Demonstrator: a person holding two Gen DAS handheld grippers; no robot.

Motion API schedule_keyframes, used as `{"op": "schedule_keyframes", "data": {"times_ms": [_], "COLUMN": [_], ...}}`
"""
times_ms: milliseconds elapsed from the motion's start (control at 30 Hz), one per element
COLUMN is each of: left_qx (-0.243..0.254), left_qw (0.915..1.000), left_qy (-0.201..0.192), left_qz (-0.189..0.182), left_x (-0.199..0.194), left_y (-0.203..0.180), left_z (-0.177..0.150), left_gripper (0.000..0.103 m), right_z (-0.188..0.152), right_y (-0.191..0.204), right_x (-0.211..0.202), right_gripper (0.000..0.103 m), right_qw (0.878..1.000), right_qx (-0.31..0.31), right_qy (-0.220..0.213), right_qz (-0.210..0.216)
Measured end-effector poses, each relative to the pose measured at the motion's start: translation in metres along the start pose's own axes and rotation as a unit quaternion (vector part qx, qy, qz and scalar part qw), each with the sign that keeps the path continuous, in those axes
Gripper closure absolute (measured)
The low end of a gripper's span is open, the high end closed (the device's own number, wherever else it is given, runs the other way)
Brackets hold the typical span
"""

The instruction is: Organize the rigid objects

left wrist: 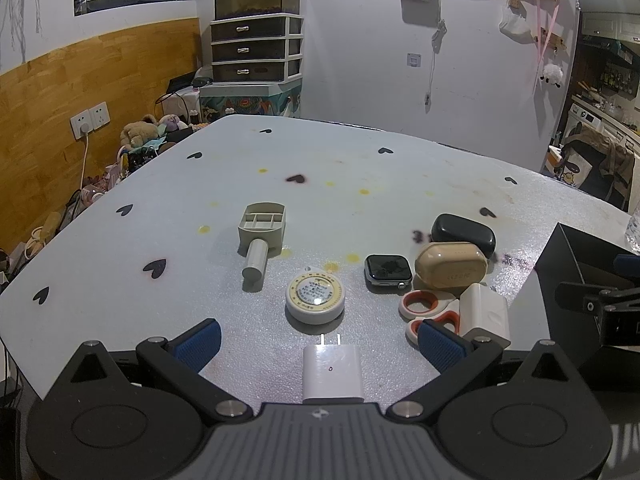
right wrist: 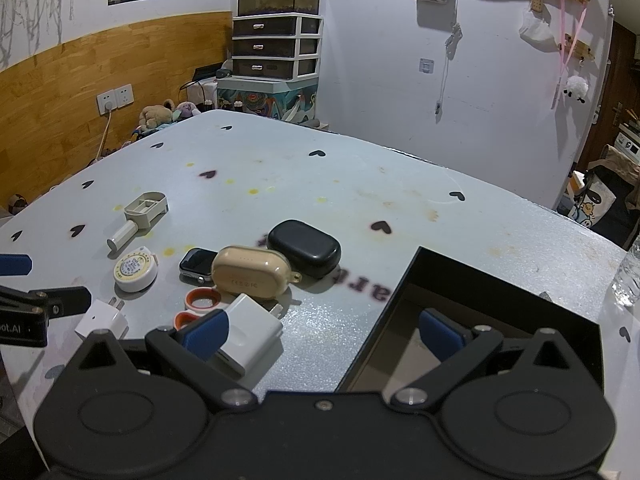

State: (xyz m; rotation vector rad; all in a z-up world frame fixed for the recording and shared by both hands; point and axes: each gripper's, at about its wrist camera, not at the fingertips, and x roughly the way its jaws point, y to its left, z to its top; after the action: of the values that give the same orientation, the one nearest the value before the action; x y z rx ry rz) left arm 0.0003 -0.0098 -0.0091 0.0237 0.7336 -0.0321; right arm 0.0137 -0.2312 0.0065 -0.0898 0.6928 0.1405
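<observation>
Clutter is spreading across the white heart-print table [left wrist: 280,168] as we are sorting rigid objects into the black box [right wrist: 460,280], which is sitting at our right gripper's one o'clock, its open interior apparently empty where visible. From the left wrist view, the black case [left wrist: 464,230] and beige case [left wrist: 450,266] are lying touching at two o'clock, with the grey scoop [left wrist: 262,232] at eleven, the large white charger [left wrist: 484,312] resting on the red-handled scissors [left wrist: 428,312] at two to three, the watch [left wrist: 387,272] at one, and the round tape measure [left wrist: 315,296] at twelve.

We are holding our left gripper [left wrist: 320,340] spread wide, gripping nothing, with the small white plug adapter [left wrist: 333,372] lying dead ahead at twelve o'clock between the blue pads, touching neither. Its long axis is running straight away from us, prongs pointing forward, so the jaws are standing square across its flat sides. We are judging the left hand nearer for this pick.

Our right gripper [right wrist: 324,336] is also gaping wide and empty, hovering over the box's near-left corner, its left pad hanging just above the large charger.
</observation>
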Motion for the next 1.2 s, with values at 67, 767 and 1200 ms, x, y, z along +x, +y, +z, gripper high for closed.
{"op": "schedule_keyframes", "data": {"times_ms": [67, 767, 1200], "left_qx": [0.0, -0.001, -0.013], "left_qw": [1.0, 1.0, 0.9998], "left_qy": [0.0, -0.002, -0.012], "left_qz": [0.0, -0.004, -0.009], "left_x": [0.0, -0.001, -0.004], "left_y": [0.0, -0.001, 0.008], "left_z": [0.0, 0.0, 0.001], "left_gripper": [0.0, 0.0, 0.0], "right_z": [0.0, -0.002, 0.003], "right_y": [0.0, 0.003, 0.004], "right_x": [0.0, -0.001, -0.012], "right_gripper": [0.0, 0.0, 0.0], "right_qw": [1.0, 1.0, 1.0], "right_qx": [0.0, -0.002, -0.002], "right_qy": [0.0, -0.001, -0.023], "right_qz": [0.0, 0.0, 0.001]}}
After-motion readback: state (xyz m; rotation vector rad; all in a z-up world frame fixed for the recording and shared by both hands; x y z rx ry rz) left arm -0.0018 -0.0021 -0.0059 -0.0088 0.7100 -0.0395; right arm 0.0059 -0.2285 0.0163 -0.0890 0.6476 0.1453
